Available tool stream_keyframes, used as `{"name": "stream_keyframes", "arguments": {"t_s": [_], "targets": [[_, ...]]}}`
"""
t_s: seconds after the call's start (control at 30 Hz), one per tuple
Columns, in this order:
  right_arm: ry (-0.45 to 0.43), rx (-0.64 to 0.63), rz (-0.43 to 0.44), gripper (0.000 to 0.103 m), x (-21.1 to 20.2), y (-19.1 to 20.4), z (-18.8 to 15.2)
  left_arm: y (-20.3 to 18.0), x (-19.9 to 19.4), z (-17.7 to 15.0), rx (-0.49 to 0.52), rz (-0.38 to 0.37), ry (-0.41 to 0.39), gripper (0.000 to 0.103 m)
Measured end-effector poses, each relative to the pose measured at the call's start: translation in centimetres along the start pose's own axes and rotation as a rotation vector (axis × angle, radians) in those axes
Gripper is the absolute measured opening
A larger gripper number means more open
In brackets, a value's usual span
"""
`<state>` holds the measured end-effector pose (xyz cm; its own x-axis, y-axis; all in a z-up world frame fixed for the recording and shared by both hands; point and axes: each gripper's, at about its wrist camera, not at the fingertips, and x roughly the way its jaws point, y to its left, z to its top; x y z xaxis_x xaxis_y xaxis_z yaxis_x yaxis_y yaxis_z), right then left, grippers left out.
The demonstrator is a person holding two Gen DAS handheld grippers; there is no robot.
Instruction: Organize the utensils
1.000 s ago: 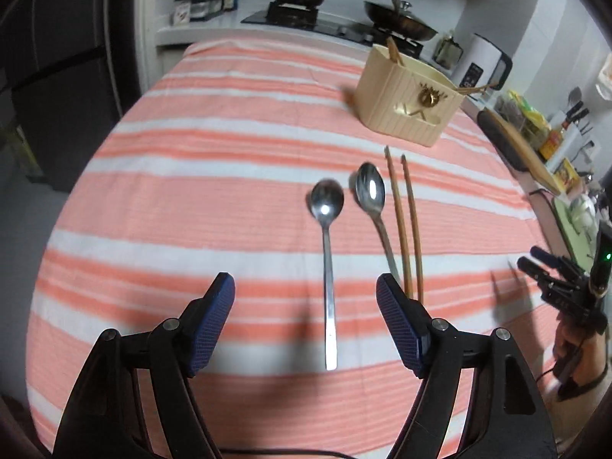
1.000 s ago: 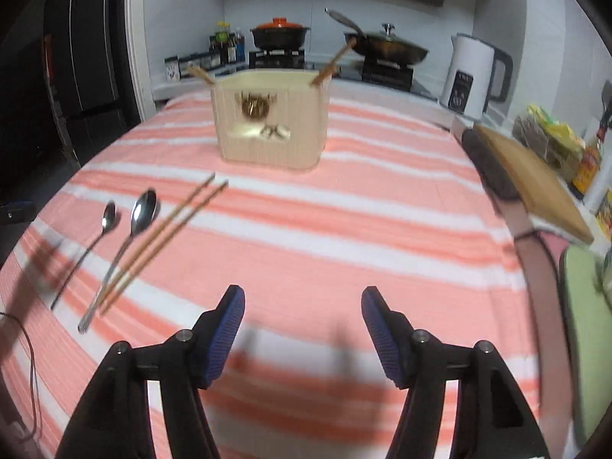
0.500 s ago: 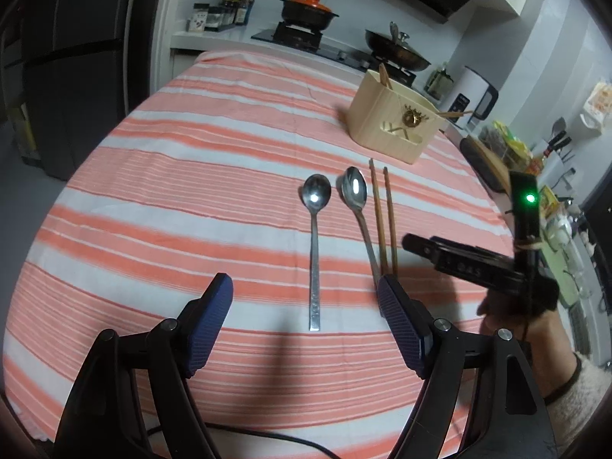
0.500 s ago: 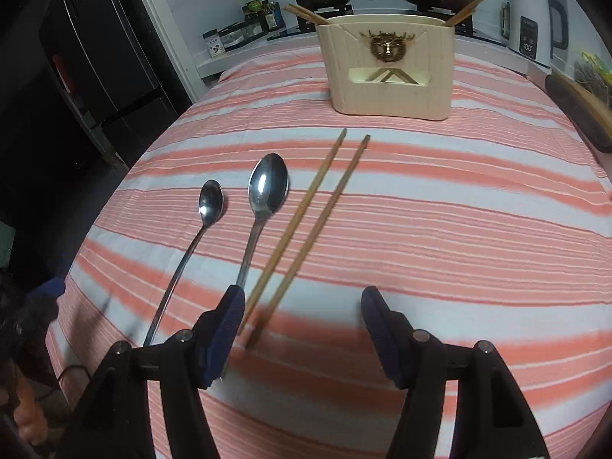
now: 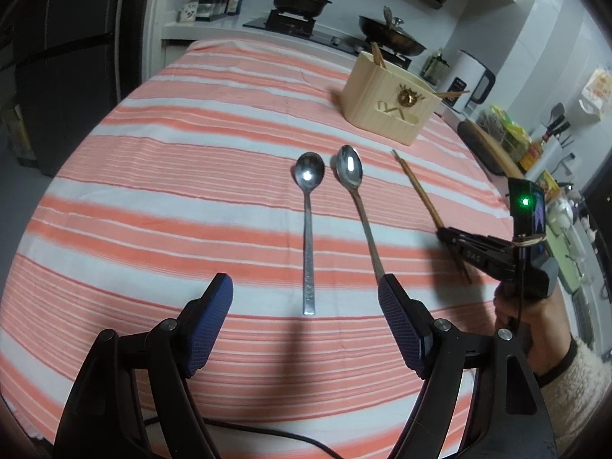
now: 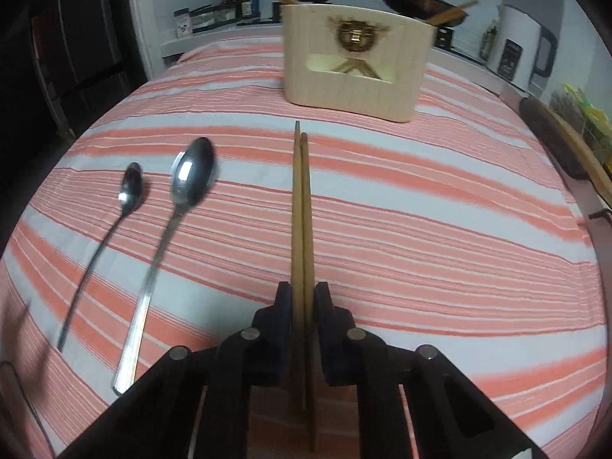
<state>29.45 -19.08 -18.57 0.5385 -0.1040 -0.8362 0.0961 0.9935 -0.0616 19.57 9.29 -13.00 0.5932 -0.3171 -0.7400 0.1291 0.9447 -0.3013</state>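
Lying on the striped cloth (image 5: 160, 176) of the counter, a small spoon (image 5: 308, 225) is seen furthest left, bowl pointed away, with a larger spoon (image 5: 357, 206) just beside it on the right. The left tongs (image 5: 304, 321) are held spread wide above the cloth, near the spoon handles, with nothing between the blue pads (image 5: 208, 329). Further right, a pair of wooden chopsticks (image 6: 301, 222) is pinched side by side by the right tongs (image 6: 302, 298), tips aimed at the cream utensil holder (image 6: 352, 61), which is stood at the far end of the cloth with other chopsticks already leaned inside.
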Motion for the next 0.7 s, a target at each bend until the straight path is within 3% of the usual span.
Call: {"name": "stream_keyframes", "arguments": {"t_s": [0.1, 0.13, 0.2, 0.23, 0.37, 0.47, 0.7], "targets": [[-0.001, 0.081, -0.063, 0.014, -1.2, -5.2, -1.9, -2.1, 0.8, 0.0, 0.038, -0.020, 0.017, 0.080], [0.003, 0.101, -0.039, 0.016, -1.6, -6.8, -2.4, -2.8, 1.1, 0.0, 0.052, -0.029, 0.025, 0.080], [-0.003, 0.150, 0.058, 0.047, -2.9, -9.6, -3.4, -4.6, 1.8, 0.1, 0.085, -0.044, 0.039, 0.080], [-0.024, 0.166, 0.068, 0.050, -3.6, -10.6, -3.9, -5.5, 2.1, 0.1, 0.102, -0.051, 0.045, 0.080], [-0.032, 0.173, 0.071, 0.048, -5.0, -13.2, -5.2, -9.3, 3.6, -0.1, 0.160, -0.083, 0.069, 0.080], [-0.001, 0.137, 0.111, 0.029, -4.6, -13.5, -5.8, -12.4, 5.0, -0.2, 0.202, -0.104, 0.092, 0.080], [-0.016, 0.128, 0.126, 0.021, -5.0, -14.5, -7.9, -17.9, 7.9, -1.0, 0.270, -0.152, 0.147, 0.080]]}}
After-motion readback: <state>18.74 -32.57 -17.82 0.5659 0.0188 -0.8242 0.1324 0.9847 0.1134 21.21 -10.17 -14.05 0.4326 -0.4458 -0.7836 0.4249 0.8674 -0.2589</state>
